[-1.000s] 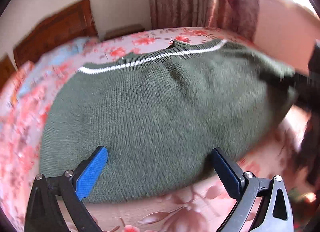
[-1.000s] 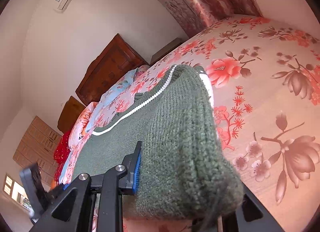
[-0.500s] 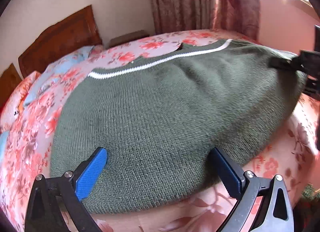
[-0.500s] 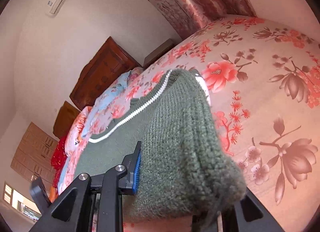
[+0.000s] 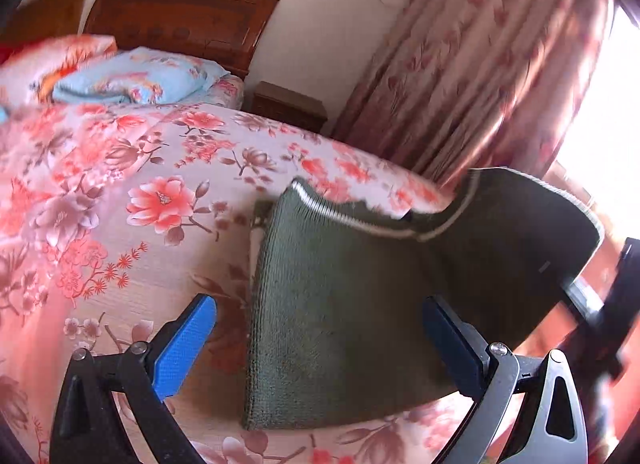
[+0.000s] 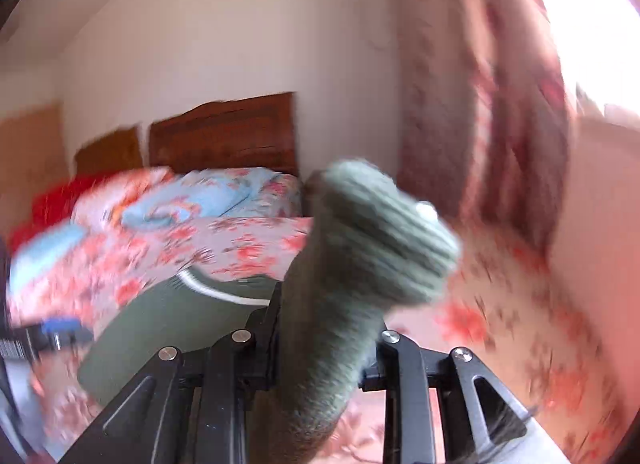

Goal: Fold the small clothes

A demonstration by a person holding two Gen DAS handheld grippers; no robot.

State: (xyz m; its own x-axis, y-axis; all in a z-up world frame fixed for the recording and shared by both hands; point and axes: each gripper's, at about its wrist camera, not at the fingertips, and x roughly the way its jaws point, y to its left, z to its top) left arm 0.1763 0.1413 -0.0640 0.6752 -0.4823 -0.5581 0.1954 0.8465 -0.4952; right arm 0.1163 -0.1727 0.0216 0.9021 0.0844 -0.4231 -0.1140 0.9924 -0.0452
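Right wrist — gripper [image 6: 324, 348] clamped on sweater [image 6: 372, 248]

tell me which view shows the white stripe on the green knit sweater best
The left wrist view: the white stripe runs sharp along the green knit sweater. The right wrist view is motion-blurred, showing only a short piece behind the bunched knit in the right gripper.

Motion blur smears the right view, and the sweater [image 6: 340, 304] hides the right tool's [image 6: 326, 328] pads.

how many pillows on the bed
2 in the left wrist view: a pink floral pillow at the far left by the headboard, a blue floral pillow beside it. More may be hidden.
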